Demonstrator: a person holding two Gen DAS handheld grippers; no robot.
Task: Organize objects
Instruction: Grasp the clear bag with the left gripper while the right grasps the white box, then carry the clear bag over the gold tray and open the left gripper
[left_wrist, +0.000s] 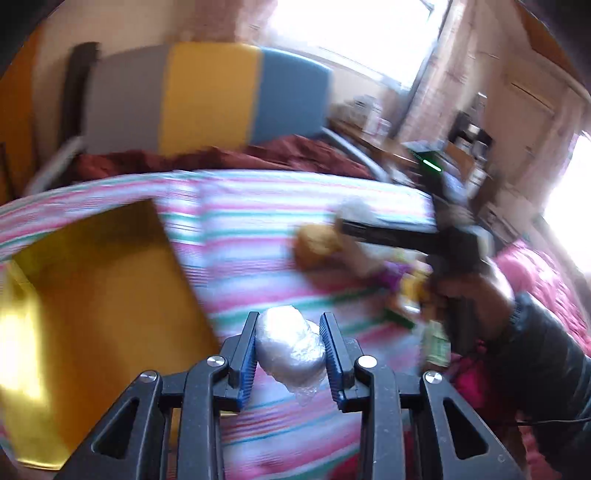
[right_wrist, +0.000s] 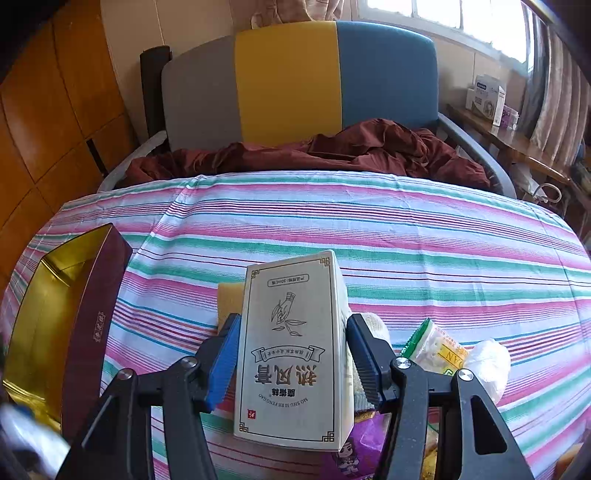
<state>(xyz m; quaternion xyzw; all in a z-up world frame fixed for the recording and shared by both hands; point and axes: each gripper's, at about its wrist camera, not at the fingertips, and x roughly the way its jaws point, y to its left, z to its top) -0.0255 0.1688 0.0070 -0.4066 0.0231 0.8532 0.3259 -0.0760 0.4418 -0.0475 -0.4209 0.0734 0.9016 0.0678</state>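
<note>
My left gripper (left_wrist: 290, 334) is shut on a white plastic-wrapped ball (left_wrist: 290, 345), held above the striped cloth just right of an open box with a gold inside (left_wrist: 92, 306). My right gripper (right_wrist: 291, 343) is shut on an upright cream carton with Chinese print (right_wrist: 291, 350). In the left wrist view the right gripper (left_wrist: 406, 236) shows blurred at the right over a pile of snacks (left_wrist: 391, 280). The gold box with maroon walls (right_wrist: 70, 325) stands at the left in the right wrist view.
A striped cloth (right_wrist: 369, 240) covers the table. A yellow sponge (right_wrist: 229, 299), a green-and-yellow packet (right_wrist: 436, 347) and a white wrapped ball (right_wrist: 487, 365) lie by the carton. A grey, yellow and blue chair (right_wrist: 295, 81) with maroon cloth (right_wrist: 332, 155) stands behind. A shelf (right_wrist: 509, 136) stands right.
</note>
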